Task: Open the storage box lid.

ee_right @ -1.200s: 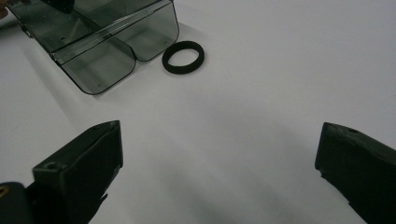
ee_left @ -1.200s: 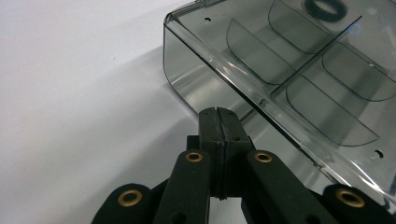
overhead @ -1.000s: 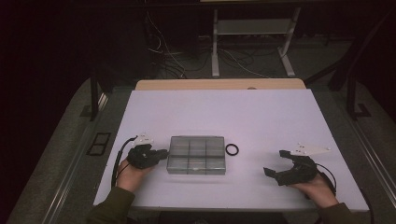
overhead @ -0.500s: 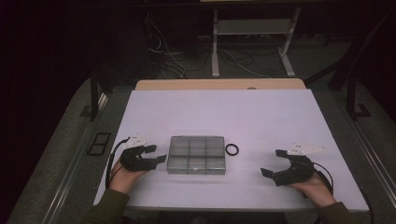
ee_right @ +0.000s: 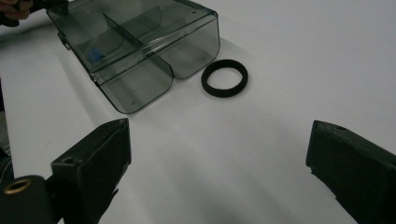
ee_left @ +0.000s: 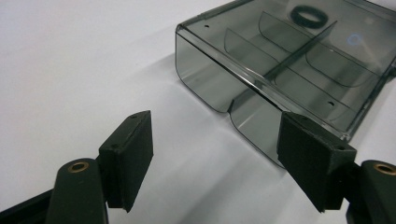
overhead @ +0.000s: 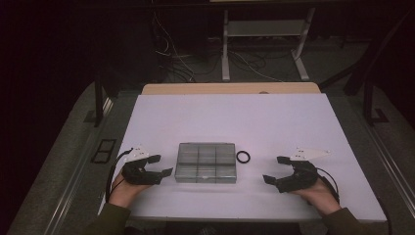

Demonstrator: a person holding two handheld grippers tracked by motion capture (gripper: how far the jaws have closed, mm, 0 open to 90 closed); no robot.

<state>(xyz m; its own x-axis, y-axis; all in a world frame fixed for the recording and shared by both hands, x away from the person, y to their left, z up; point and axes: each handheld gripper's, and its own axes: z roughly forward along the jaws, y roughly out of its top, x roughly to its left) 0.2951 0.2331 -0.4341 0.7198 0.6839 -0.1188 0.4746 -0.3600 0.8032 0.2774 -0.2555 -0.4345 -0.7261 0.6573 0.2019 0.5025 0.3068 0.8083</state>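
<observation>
A smoky clear plastic box (overhead: 205, 162) with several compartments and its lid shut lies at the table's near middle. Just right of it lies a black ring (overhead: 243, 156). My left gripper (overhead: 164, 165) stands open a little left of the box; its jaws have just been opening, with nothing between them. In the left gripper view the box's corner (ee_left: 280, 60) lies beyond the pads (ee_left: 133, 154). My right gripper (overhead: 273, 169) is open to the right of the ring; its jaws have just been closing slightly on nothing. The ring (ee_right: 224, 77) and box (ee_right: 135, 42) lie ahead of it.
The white table top (overhead: 230, 117) stretches bare behind the box to a wooden strip at the far edge. Beyond it are a dark floor, cables and a metal stand. The table's near edge runs just under both forearms.
My left gripper has opened and drawn slightly back from the box's left edge. My right gripper has shifted a little left, toward the ring.
</observation>
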